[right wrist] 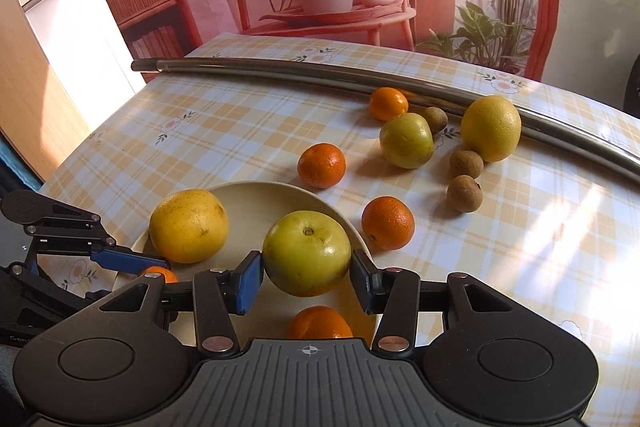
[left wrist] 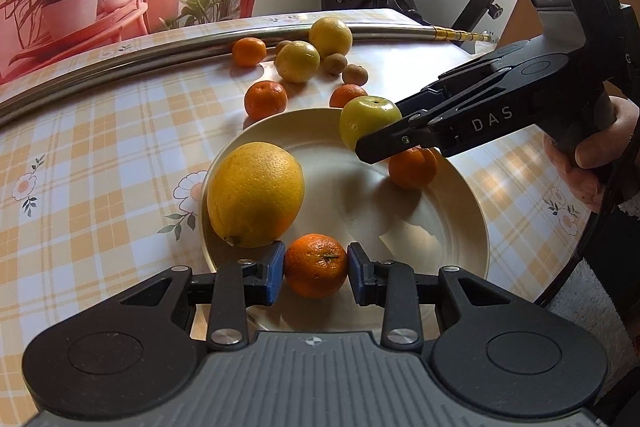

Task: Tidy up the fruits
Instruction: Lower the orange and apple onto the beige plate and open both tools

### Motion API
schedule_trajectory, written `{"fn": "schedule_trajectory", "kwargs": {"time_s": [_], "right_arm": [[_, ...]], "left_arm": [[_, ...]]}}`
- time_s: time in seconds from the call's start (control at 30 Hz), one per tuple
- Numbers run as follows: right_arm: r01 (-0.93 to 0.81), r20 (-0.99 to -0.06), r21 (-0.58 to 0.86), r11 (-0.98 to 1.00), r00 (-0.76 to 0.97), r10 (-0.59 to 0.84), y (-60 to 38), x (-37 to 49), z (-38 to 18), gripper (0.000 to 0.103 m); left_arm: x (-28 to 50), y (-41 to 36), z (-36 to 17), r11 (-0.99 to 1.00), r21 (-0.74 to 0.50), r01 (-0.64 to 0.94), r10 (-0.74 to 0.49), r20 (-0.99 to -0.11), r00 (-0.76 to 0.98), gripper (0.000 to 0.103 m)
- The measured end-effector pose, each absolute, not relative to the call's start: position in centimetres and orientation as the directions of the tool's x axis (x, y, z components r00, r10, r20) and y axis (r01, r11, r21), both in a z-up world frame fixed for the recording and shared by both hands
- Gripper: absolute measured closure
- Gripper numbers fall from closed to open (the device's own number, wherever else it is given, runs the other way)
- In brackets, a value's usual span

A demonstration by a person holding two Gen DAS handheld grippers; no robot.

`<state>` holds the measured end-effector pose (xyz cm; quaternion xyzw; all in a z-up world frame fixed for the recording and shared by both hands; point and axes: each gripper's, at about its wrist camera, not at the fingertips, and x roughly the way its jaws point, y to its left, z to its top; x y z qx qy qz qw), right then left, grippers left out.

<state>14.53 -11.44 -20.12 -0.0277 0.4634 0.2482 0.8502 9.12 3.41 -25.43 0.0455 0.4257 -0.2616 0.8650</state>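
Observation:
A cream plate (left wrist: 460, 227) (right wrist: 256, 203) holds a large yellow citrus (left wrist: 256, 195) (right wrist: 188, 225) and a tangerine (left wrist: 412, 167) (right wrist: 320, 323). My left gripper (left wrist: 316, 267) (right wrist: 156, 269) is shut on another tangerine (left wrist: 316, 265) (right wrist: 160, 273) over the plate's near rim; I cannot tell whether it touches the plate. My right gripper (right wrist: 307, 269) (left wrist: 374, 131) is shut on a round green-yellow fruit (right wrist: 307, 251) (left wrist: 368, 123), held in the air above the plate's far side, over the tangerine that lies there.
Beyond the plate on the checked tablecloth lie three loose tangerines (right wrist: 321, 165), a green-yellow fruit (right wrist: 406, 141), a yellow citrus (right wrist: 491, 129) and three small brown fruits (right wrist: 465, 193). A metal pole (right wrist: 320, 75) runs along the table's far side. A hand (left wrist: 592, 163) grips the right gripper's handle.

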Motion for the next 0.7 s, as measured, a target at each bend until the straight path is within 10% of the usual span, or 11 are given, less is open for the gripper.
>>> {"fn": "schedule_trajectory", "kwargs": {"time_s": [0.7], "right_arm": [[-0.452,-0.821,0.174,0.875,0.423,0.382,-10.9,14.6,-21.1,0.058]], "left_arm": [[9.2,4.3,-25.6,0.88,-0.164,0.446,-0.395,-0.775,0.493,0.067]]}}
